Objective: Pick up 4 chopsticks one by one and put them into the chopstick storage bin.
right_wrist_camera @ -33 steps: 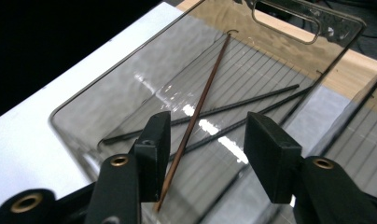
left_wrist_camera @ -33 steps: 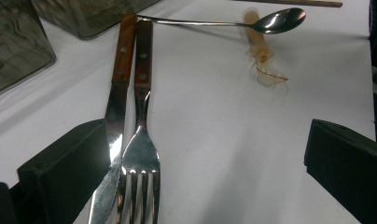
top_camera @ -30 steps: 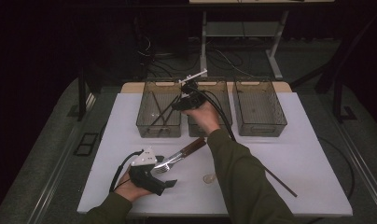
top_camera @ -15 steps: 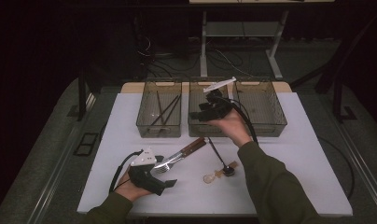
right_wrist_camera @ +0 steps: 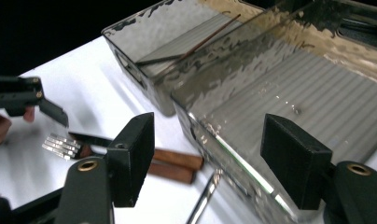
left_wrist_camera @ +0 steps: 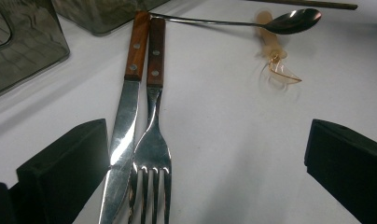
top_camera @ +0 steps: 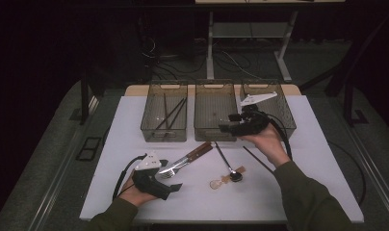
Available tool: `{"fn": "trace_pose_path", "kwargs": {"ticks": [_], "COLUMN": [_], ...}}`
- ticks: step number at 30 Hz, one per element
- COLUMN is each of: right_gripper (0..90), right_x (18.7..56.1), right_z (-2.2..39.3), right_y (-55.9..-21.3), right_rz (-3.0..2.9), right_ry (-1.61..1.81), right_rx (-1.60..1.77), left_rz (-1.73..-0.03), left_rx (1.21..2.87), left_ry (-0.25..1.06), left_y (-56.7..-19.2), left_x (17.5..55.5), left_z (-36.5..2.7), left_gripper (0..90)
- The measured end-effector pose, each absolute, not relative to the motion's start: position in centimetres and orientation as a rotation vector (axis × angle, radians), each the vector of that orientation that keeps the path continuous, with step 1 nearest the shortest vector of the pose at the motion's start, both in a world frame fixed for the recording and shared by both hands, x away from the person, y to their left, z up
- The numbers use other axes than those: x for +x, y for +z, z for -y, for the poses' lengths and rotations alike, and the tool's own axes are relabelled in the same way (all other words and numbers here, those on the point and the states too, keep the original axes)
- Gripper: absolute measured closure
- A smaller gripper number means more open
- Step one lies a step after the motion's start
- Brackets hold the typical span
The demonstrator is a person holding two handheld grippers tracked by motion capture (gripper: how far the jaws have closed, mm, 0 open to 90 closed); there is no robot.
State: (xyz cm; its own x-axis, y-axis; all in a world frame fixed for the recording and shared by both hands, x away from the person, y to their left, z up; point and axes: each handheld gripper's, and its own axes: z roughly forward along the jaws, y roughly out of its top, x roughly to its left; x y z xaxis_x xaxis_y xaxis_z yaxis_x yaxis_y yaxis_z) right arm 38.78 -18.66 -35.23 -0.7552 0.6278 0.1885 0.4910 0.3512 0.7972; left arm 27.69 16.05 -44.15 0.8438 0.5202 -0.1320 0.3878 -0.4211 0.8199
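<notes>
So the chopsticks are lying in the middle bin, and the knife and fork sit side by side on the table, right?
Not quite. The chopsticks lie in the left bin, as the high view shows; the middle bin has none. The knife and fork do lie side by side on the table.

High cam sits above my side, looks fwd and down over the whole table (top_camera: 322, 159). Left gripper cam rides low, v. close to the knife (left_wrist_camera: 126, 116) and fork (left_wrist_camera: 153, 140). Right gripper cam faces the middle bin (right_wrist_camera: 289, 93). Both gripper cams share that cutlery.
</notes>
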Motion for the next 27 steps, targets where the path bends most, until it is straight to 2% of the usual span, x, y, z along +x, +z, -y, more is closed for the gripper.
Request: {"fn": "trace_pose_path", "kwargs": {"ticks": [20, 27], "right_gripper": [34.8, 38.0], "right_x": [33.6, 31.7], "right_z": [25.0, 27.8], "right_y": [-38.3, -39.2], "right_rz": [-2.472, -2.451], "right_ry": [1.317, 1.27], "right_rx": [1.067, 1.12], "left_rz": [-0.672, -0.682], "left_rx": [2.072, 2.064], "left_ry": [0.165, 0.163], "left_y": [-44.3, -44.2], "left_x": [27.6, 27.6], "left_z": [-16.1, -16.1], "left_gripper": [0.0, 0.0]}}
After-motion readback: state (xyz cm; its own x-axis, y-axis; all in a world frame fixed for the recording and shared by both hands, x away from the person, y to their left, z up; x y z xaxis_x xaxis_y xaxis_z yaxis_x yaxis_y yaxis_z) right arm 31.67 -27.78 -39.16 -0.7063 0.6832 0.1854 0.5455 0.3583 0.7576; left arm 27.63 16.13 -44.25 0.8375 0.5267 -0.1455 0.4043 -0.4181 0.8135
